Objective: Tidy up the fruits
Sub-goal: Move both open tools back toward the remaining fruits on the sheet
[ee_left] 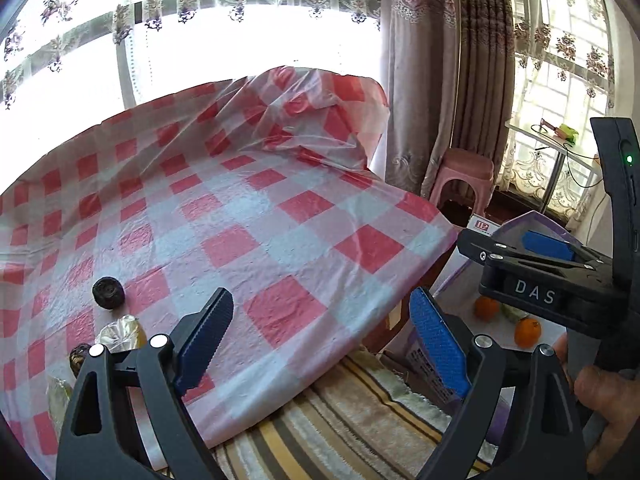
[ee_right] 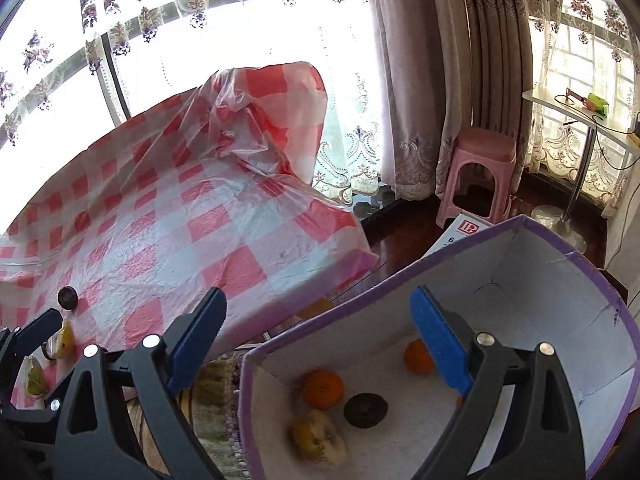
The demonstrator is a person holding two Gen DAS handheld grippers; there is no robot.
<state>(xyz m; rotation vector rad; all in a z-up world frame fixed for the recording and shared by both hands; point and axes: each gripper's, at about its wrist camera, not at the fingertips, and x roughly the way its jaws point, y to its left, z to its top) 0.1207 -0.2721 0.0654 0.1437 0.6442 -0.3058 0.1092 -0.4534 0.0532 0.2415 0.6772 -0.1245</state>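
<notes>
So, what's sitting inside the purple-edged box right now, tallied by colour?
Orange fruits: 2
Dark round fruit: 1
Yellowish fruit, blurred: 1
Total in the box: 4

Worktop (ee_left: 280,216), red-white checked plastic cover: dark round fruit (ee_left: 108,292) left of the left tongs (ee_left: 320,336); wrapped yellow fruits (ee_left: 120,334) lower left, by the left finger. Striped rug (ee_left: 340,412) below the tongs.
</notes>
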